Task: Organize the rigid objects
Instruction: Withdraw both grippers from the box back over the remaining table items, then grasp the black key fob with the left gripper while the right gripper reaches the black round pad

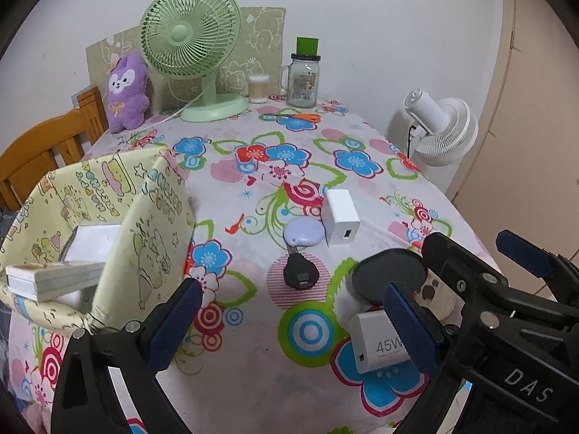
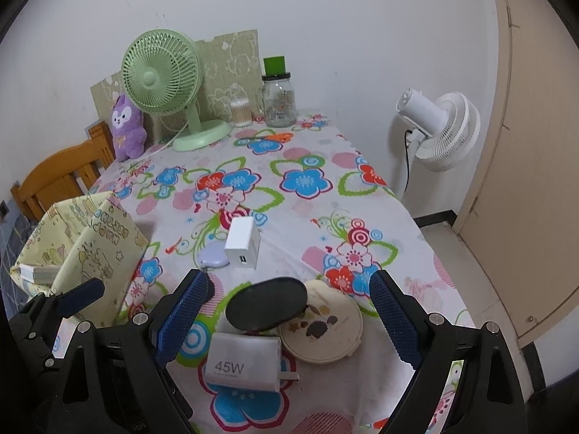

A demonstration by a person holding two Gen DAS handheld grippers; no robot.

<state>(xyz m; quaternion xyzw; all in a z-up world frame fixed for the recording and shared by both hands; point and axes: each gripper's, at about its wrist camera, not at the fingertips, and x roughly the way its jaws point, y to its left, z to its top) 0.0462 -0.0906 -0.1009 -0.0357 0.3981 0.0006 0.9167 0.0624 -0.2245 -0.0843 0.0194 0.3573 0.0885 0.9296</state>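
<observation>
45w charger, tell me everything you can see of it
The 45W charger is a white, glossy plastic block with rounded corners, lying flat on the floral tablecloth, grey "45W" print facing up. Metal prongs stick out of one end. A black oval disc overlaps its far edge. It lies low between the right gripper fingers, ungripped.
</observation>
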